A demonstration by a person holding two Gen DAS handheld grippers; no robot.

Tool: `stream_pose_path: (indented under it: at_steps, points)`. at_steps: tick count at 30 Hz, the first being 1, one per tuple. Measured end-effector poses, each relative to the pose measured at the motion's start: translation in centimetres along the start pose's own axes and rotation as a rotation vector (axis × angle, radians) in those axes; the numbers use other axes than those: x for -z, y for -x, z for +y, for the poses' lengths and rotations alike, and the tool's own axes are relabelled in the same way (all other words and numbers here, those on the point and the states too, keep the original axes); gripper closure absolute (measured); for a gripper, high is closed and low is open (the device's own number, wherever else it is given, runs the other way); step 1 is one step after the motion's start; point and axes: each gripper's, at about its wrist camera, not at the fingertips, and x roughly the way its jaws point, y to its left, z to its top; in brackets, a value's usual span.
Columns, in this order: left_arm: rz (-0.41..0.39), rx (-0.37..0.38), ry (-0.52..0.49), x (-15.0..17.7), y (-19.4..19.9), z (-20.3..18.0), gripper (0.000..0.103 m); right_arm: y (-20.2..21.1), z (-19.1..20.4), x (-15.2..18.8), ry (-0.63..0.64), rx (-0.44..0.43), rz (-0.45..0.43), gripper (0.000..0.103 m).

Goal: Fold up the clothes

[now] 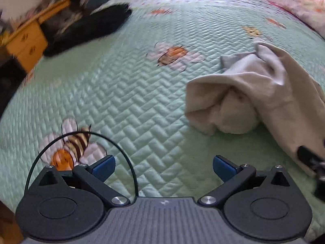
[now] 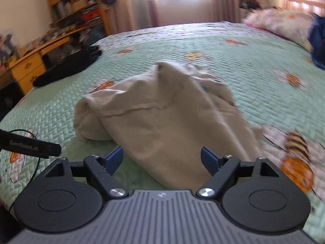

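Your left gripper is spread wide over bare quilted bed; the beige garment lies crumpled to its right, cut off at the frame edge. Your right gripper is spread too, the garment's near end between its blue fingers, contact unclear. Only the right view shows the blurred pillow and shelves.

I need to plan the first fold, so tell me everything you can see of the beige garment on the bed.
The beige garment is a soft, fleecy-looking piece, crumpled in a heap, not spread flat. A stitched seam crosses it, and one end opens like a cuff or leg showing a paler, fuzzy lining. It lies on the green quilted bedspread. Its near end lies between the right gripper's open jaws, unpinched. The left gripper is beside it, clear of it.
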Motion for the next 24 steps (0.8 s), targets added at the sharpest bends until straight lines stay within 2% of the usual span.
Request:
stream_pose_path:
  at_steps: [3,4,5,7,9,12,13,15,17,19,21,22,23,24]
  points:
    - [0.012,0.012,0.021,0.0,-0.2,0.9,0.001,-2.4,0.6,-0.2,0.04,-0.008,0.02,0.017]
    - [0.008,0.011,0.012,0.1,0.0,0.9,0.001,-3.1,0.5,-0.2,0.034,-0.013,0.03,0.029]
    - [0.004,0.011,0.003,0.2,0.1,0.8,0.001,-3.9,0.3,-0.2,0.027,-0.018,0.04,0.065]
    - [-0.003,0.015,-0.006,0.4,0.4,0.9,0.001,-4.5,0.0,-0.4,0.009,-0.033,0.04,0.096]
    - [-0.002,0.023,0.004,0.4,0.3,1.1,0.001,-1.6,-0.7,-1.1,-0.026,-0.062,-0.037,0.096]
    - [-0.03,0.046,0.046,0.4,1.0,1.8,0.001,3.9,0.4,-1.4,0.063,-0.154,-0.144,0.097]
    - [-0.044,0.055,0.065,0.3,1.3,2.1,0.001,5.0,1.4,-1.0,0.121,-0.186,-0.136,0.096]
    - [-0.06,0.066,0.095,0.1,1.7,2.5,0.001,5.8,3.2,0.8,0.207,-0.261,-0.039,0.088]
    - [-0.065,0.073,0.104,0.1,2.0,2.7,0.001,5.9,3.0,2.6,0.177,-0.324,0.04,0.068]
    - [-0.074,0.075,0.087,0.3,2.6,2.8,0.001,6.7,1.1,3.1,0.082,-0.324,0.0,0.063]
    - [-0.087,0.079,0.065,0.5,3.2,2.7,0.001,8.0,-1.3,2.5,-0.008,-0.289,-0.113,0.041]
    - [-0.094,0.083,0.055,0.5,3.5,2.5,0.001,8.1,-2.3,1.9,-0.022,-0.257,-0.15,0.025]
    - [-0.098,0.09,0.048,0.4,3.6,2.3,0.001,7.7,-3.1,1.1,-0.014,-0.218,-0.17,0.017]
    - [-0.101,0.1,0.041,0.3,3.8,1.9,0.001,7.4,-4.0,0.4,-0.006,-0.178,-0.19,0.017]
